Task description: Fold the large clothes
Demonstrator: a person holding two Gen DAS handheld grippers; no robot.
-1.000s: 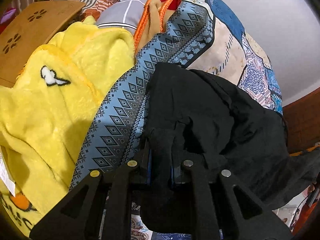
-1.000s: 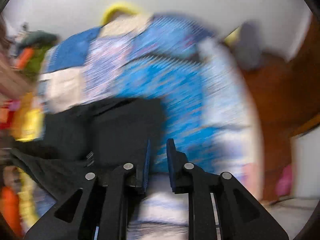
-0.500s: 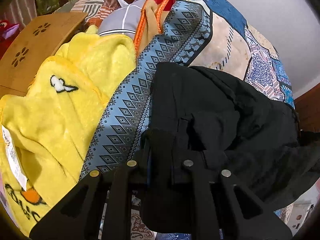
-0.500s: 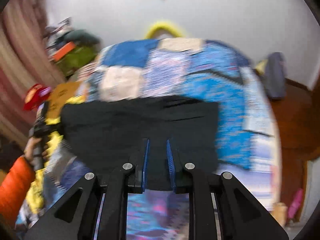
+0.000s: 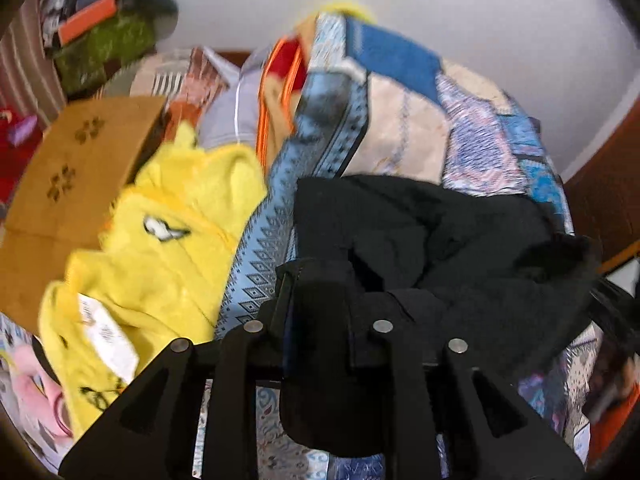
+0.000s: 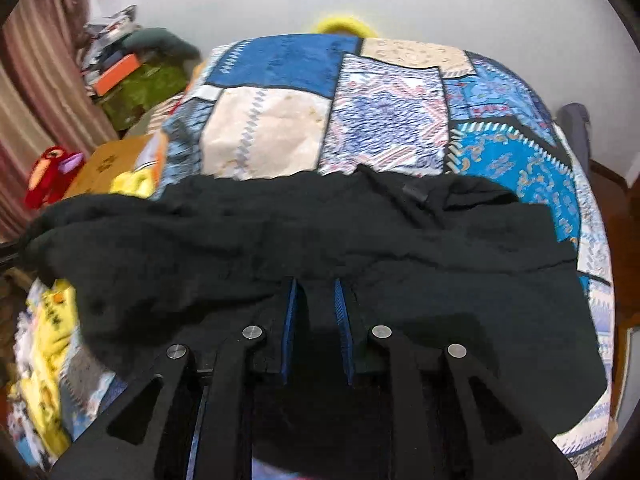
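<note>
A large black garment (image 6: 280,232) lies spread across the patchwork bedspread (image 6: 272,128). My right gripper (image 6: 316,304) is at its near edge, and black cloth fills the narrow gap between the blue pads. In the left wrist view the same black garment (image 5: 460,240) is bunched up. A thick fold of it sits between the fingers of my left gripper (image 5: 316,312) and hangs down below them. The left jaws are opening, with the cloth still wedged between them.
A yellow fleece garment (image 5: 172,248) lies left of the black one, beside a brown board with paw cut-outs (image 5: 68,168). Folded bedding (image 5: 240,112) is stacked behind. A red plush toy (image 6: 44,180) and a green bundle (image 6: 140,88) sit by the curtain. Wooden floor (image 6: 624,200) lies right of the bed.
My left gripper has risen, lifting its fold of black cloth, and its jaws have spread a little. My right gripper swept sideways across the bed and now sits on the garment's near edge.
</note>
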